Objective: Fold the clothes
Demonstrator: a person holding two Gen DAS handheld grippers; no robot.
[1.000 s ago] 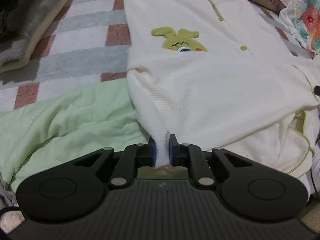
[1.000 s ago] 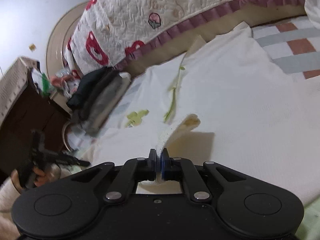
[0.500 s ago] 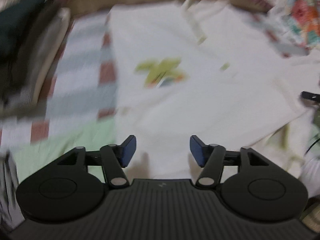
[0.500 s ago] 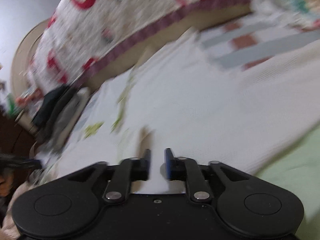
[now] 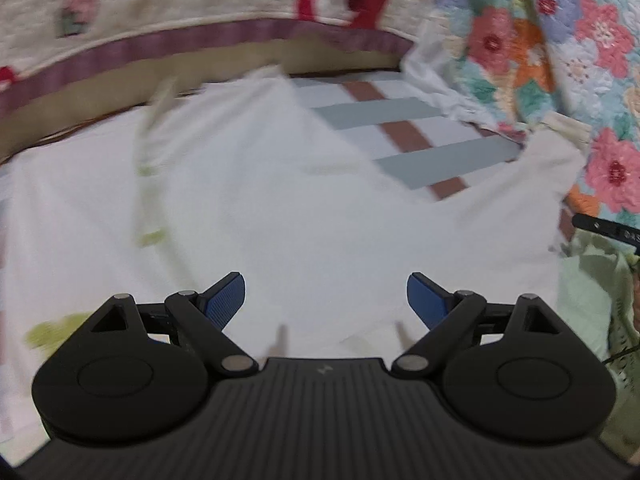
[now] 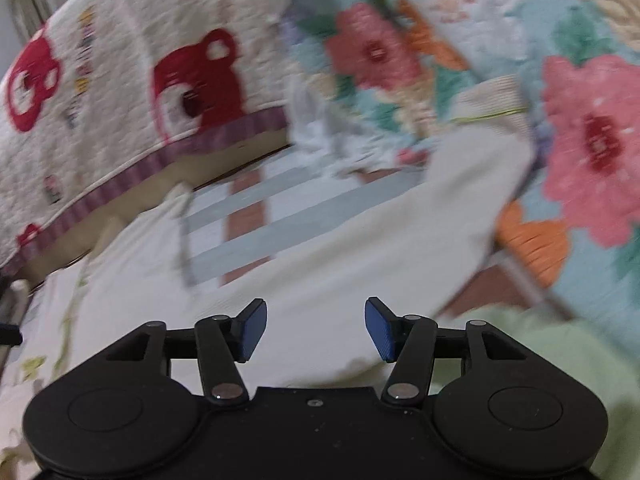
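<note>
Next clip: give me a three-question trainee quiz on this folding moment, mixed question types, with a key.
1. True or false: the left tool is clamped on the white garment.
2. Which colours are the stripes on the sheet beyond the garment? A) grey and brown B) blue and yellow
3. Fill in: the quilt at the right of the right tool shows a ____ pattern.

Key: 1 false, both tools stand open with nothing between the pads; 2 A; 3 flower.
</note>
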